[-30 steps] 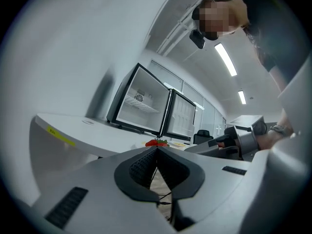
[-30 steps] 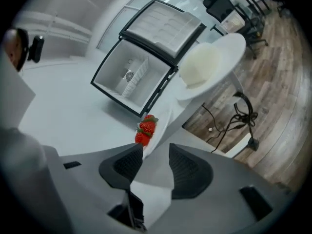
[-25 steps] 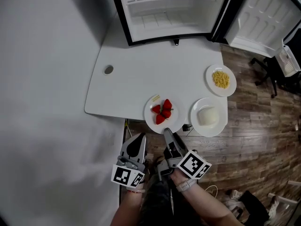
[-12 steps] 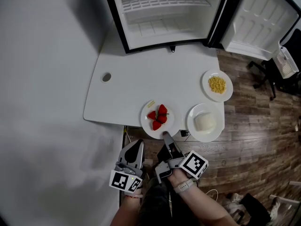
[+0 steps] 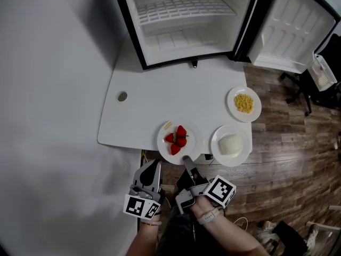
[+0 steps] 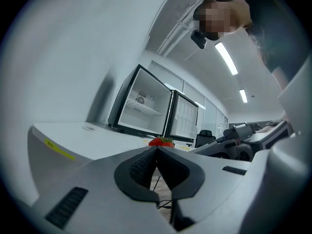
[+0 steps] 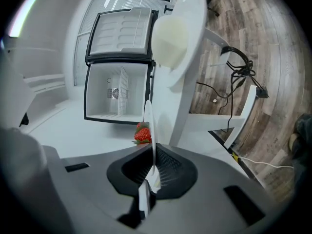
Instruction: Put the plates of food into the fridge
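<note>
A white plate of strawberries sits at the table's near edge. My right gripper is shut on its near rim. In the right gripper view the rim runs edge-on between the pads, with the strawberries just beyond. My left gripper hangs below the table edge, left of the right one. It is shut and empty. To the right are a plate with a white mound and a plate of yellow food. The fridge stands open at the far side.
The fridge door swings out at the right, above the wooden floor. The white table has a round hole at the left. Cables hang under the table's near edge. Office chairs stand at the far right.
The right gripper's jaws have come together on the near rim of the strawberry plate. The head view has shifted, showing more of the fridge's inside. The left gripper has barely moved.
</note>
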### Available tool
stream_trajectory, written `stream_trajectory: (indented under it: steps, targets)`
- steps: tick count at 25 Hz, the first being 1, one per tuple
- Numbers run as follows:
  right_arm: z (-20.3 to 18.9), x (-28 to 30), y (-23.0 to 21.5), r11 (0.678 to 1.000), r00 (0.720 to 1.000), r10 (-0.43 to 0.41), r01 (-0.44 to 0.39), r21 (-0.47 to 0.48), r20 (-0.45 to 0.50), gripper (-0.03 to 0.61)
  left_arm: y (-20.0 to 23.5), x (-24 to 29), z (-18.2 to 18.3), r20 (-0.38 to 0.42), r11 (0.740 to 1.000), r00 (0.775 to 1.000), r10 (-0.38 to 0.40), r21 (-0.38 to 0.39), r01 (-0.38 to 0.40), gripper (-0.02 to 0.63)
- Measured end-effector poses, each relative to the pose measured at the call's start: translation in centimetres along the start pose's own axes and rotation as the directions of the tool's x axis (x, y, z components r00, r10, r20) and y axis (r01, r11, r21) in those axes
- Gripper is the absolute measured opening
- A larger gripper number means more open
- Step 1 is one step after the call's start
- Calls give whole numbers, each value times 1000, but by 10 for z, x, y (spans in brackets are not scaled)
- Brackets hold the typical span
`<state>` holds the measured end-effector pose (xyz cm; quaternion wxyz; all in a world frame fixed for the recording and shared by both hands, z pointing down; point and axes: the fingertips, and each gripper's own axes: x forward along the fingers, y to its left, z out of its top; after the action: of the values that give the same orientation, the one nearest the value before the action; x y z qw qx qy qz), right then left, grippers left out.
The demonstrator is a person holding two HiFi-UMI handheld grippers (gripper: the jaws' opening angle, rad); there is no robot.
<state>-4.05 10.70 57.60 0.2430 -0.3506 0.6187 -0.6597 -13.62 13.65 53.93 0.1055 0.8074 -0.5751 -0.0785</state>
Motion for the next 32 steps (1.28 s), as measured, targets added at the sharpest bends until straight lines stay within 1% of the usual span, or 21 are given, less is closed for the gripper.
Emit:
stream_trajectory:
  steps: [8, 10, 13, 17, 22, 25, 32]
  targets:
    - [16, 10, 42, 1000, 1000, -20, 20, -7, 24, 15, 5, 22, 51, 33, 999, 999, -26, 31, 25, 6]
    - [23, 14, 53, 999, 999, -31, 31, -18, 33, 15, 6, 29, 67, 47, 999, 998, -35, 42, 33, 6]
    - [30, 23, 72, 999, 999, -21, 23, -43, 41, 15, 10, 41, 88, 67, 997, 996, -51, 61, 47, 6]
    - [42, 35, 88, 999, 998, -29, 30, -32, 53, 15, 11, 60, 109, 88, 996, 994, -68, 67, 62, 6]
    - [67, 57, 101, 999, 996, -39, 41, -26, 81, 15, 13, 95, 122, 101, 995, 990, -94, 51, 89, 6]
    - [83, 73, 107, 999, 996, -44, 47, -26, 82, 15, 15, 119, 129, 108, 994, 989, -100, 52, 95, 6]
    - [137, 125, 122, 997, 993, -45, 51, -52, 109, 15, 26, 188, 138, 106, 991, 987, -122, 59, 116, 6]
